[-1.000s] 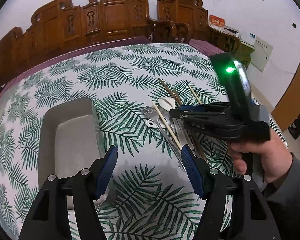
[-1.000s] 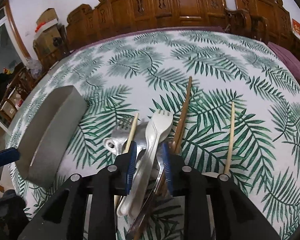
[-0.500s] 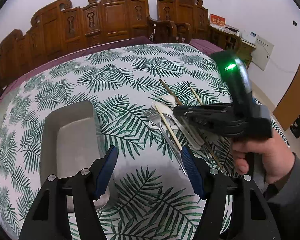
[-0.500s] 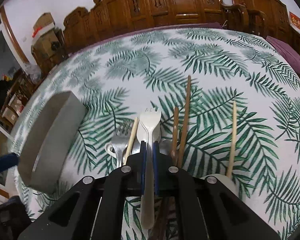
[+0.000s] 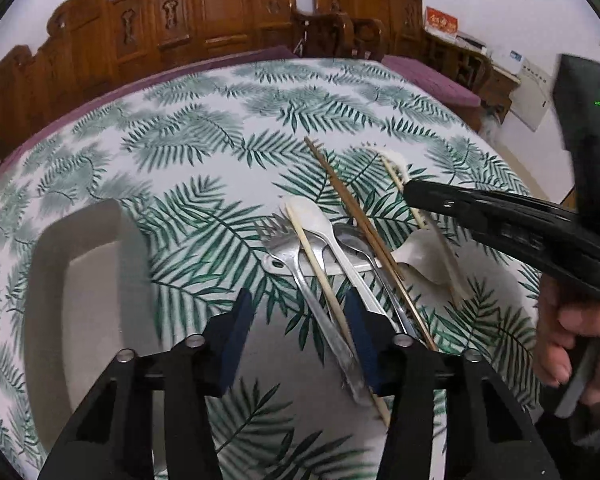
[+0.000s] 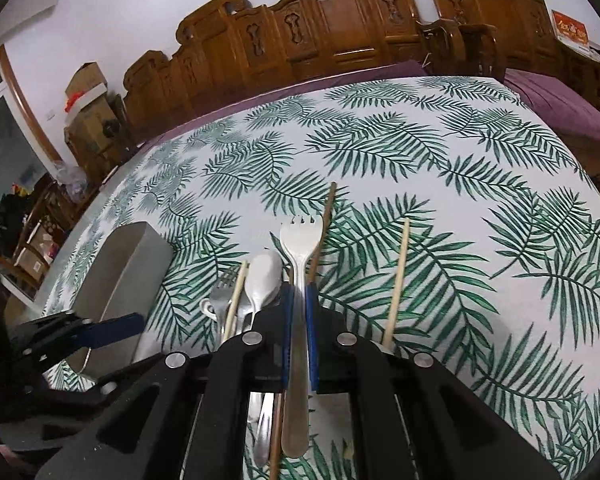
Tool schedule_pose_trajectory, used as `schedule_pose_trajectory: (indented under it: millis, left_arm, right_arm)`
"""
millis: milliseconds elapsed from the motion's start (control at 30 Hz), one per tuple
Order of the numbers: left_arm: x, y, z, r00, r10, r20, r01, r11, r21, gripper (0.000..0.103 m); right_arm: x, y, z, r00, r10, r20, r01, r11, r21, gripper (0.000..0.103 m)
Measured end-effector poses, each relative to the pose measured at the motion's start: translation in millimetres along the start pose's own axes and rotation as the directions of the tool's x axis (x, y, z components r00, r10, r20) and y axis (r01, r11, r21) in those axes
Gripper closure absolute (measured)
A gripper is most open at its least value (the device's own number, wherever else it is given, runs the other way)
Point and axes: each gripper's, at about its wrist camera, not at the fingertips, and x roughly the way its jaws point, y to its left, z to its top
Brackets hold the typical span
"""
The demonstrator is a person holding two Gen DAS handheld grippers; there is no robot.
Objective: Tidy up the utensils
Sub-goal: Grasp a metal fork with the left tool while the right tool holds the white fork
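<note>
- Right tool (image 6: 298, 312): blue pads clamped tight on the handle of a pale fork (image 6: 300, 240), tines pointing away, lifted clear of the pile.
- Left tool (image 5: 296, 320): jaws closing, about half apart; a metal fork (image 5: 296, 264) and a light chopstick (image 5: 320, 272) lie between the pads, not pinched (no contact visible).
- Pile on the desk (image 6: 480, 160), leaf-print cloth: metal fork, white spoon (image 5: 316, 220), steel spoon (image 5: 352, 240), dark chopsticks (image 5: 352, 208), all overlapping.
- One light chopstick (image 6: 398, 276) lies apart, to the right of the pile.
- Grey tray (image 5: 80, 280) sits left of the pile, nothing seen in it.
- A hand (image 5: 576, 340) grips the right tool's handle.
</note>
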Motion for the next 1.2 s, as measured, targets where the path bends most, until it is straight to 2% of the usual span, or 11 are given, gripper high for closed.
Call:
schedule_pose_trajectory:
  millis: [233,367,567,633,667,733,967,1100,1200]
  left_arm:
    - [30,5,3,0.997,0.002,-0.073,-0.006,0.998,-0.061,0.078]
    - [38,6,5,0.995,-0.037,-0.097,0.026,0.994,-0.106,0.079]
    - [47,-2,7,0.993,-0.034,-0.115,0.022,0.995,-0.101,0.079]
    - [45,-2,7,0.993,-0.048,-0.112,0.036,0.994,-0.106,0.095]
    - [44,-2,7,0.993,-0.043,-0.111,0.032,0.994,-0.104,0.096]
    - [41,-1,6,0.993,-0.025,-0.112,0.014,0.995,-0.094,0.103]
    - [25,11,4,0.995,-0.028,-0.098,0.018,0.994,-0.108,0.103]
    - [21,18,7,0.992,-0.086,-0.093,0.069,0.982,-0.174,0.103]
    - [28,13,9,0.993,-0.069,-0.101,0.051,0.985,-0.166,0.103]
  right_arm:
    - [-1,2,-2,1.0,-0.006,0.002,0.006,1.0,-0.017,0.095]
    - [-1,6,-2,1.0,-0.01,0.003,0.01,1.0,-0.028,0.095]
    - [-1,10,-3,1.0,-0.016,-0.002,0.016,0.999,-0.041,0.095]
    - [-2,12,-3,1.0,-0.017,-0.002,0.017,0.999,-0.045,0.095]
    - [-2,12,-2,1.0,-0.018,-0.003,0.018,0.999,-0.047,0.095]
    - [-3,14,-3,1.0,-0.019,-0.003,0.019,0.998,-0.052,0.095]
    - [-6,22,-5,1.0,-0.03,0.003,0.03,0.997,-0.067,0.095]
    - [-5,20,-8,0.999,-0.046,-0.005,0.046,0.998,-0.054,0.095]
    - [-8,20,-9,0.999,-0.051,-0.002,0.051,0.997,-0.058,0.095]
